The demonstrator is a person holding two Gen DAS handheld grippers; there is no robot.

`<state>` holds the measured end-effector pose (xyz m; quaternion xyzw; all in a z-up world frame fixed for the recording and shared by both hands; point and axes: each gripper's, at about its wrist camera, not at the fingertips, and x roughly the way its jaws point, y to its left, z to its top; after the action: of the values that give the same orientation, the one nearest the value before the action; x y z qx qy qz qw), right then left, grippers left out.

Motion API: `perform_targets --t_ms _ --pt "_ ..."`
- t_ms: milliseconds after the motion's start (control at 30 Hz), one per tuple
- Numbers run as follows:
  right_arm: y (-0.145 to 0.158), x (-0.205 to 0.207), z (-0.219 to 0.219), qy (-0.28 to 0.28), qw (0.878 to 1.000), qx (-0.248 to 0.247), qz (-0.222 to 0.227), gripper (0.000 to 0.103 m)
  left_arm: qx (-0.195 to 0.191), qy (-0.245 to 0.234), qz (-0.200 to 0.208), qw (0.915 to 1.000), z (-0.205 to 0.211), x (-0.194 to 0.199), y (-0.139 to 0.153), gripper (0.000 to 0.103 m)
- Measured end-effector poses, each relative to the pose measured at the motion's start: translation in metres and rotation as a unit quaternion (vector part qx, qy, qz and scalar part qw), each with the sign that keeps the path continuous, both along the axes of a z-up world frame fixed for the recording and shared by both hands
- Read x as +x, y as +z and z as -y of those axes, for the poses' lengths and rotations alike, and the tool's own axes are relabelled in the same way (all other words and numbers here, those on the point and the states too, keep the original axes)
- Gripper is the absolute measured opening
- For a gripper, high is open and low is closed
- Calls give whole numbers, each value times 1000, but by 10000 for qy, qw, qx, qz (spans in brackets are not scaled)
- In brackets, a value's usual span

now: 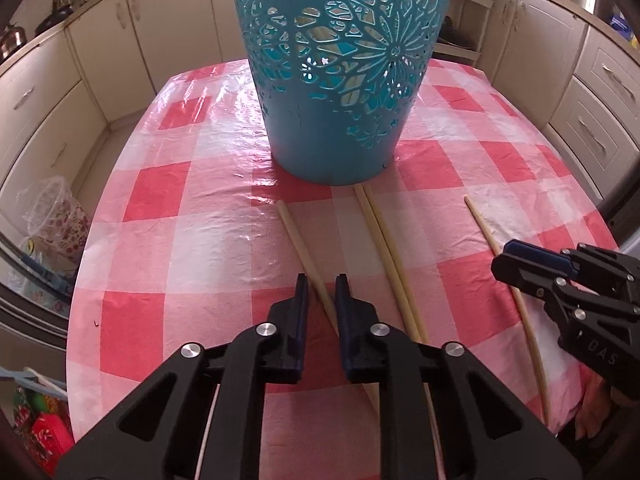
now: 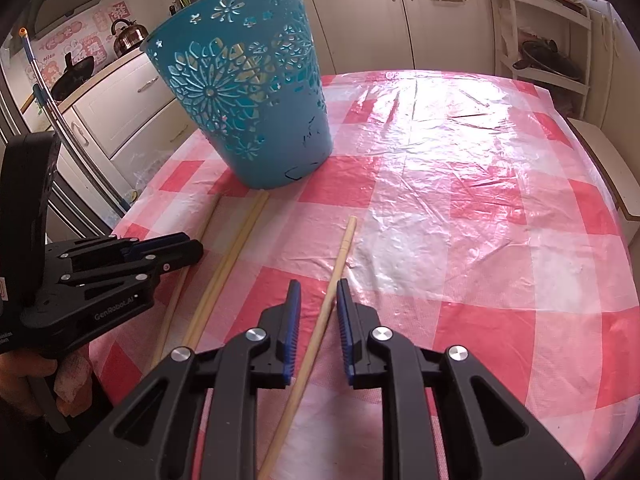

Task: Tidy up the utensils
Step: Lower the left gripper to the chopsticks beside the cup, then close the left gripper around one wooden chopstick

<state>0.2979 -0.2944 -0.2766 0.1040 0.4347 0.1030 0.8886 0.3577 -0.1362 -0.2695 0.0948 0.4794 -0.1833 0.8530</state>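
Left wrist view: the left gripper [image 1: 322, 284] points down at a table covered with a red-and-white checked tablecloth [image 1: 160, 200] under a clear plastic film. Its jaws stand narrow, with the leftmost chopstick [image 1: 308, 260] lying between the blue pads; whether the pads press on it cannot be told from this view. A pair of chopsticks [image 1: 384, 240] lies side by side just to the right, far ends almost touching the base of the teal cut-out basket [image 1: 340, 80], which stands upright on the table. Pale sticks show through the basket's openings. A fourth chopstick [image 1: 488, 236] lies further right, well apart from the pair, and passes under the right gripper [image 1: 504, 260]. Right wrist view: the right gripper [image 2: 316, 292] is narrowly parted, and the fourth chopstick [image 2: 336, 276] runs between its pads, close to the right pad, with a visible gap on the left side. The chopstick lies flat on the cloth, its far end pointing toward the basket [image 2: 248, 100]. The left gripper [image 2: 188, 248] appears at the left edge, nearly closed over the leftmost chopstick [image 2: 176, 300]. A hand [image 2: 24, 376] holds its grip. Cream cabinets [image 2: 360, 20] and a kettle [image 2: 128, 36] stand behind the table.
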Motion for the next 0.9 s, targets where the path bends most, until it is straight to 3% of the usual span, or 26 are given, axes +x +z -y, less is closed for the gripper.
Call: perform_targets --t_ms 133,233,333,467,567,633,767,900 --pt "0 0 1 8 10000 36 -1 21 82 -215 -194 9995 -10 -3 1 10" --pt "0 0 -1 47 10000 73 13 27 161 -45 -139 9998 -13 5 3 12" --pt "0 0 -3 65 10000 42 23 27 200 231 -100 9995 -11 18 1 23" --pt "-1 1 0 36 9999 104 16 27 168 420 5 9990 -4 24 -2 23" --pt "0 1 -2 -62 10000 -8 32 29 -28 383 34 9993 -1 23 -2 6" --pt "1 0 0 -197 9998 -89 57 37 -114 310 56 9994 -2 19 -2 5" --pt "2 0 -1 -229 9995 -202 51 37 -199 351 -24 9992 -11 19 -2 6" --pt "2 2 -18 -165 9967 -798 63 34 -181 514 -62 9985 -18 21 -3 6"
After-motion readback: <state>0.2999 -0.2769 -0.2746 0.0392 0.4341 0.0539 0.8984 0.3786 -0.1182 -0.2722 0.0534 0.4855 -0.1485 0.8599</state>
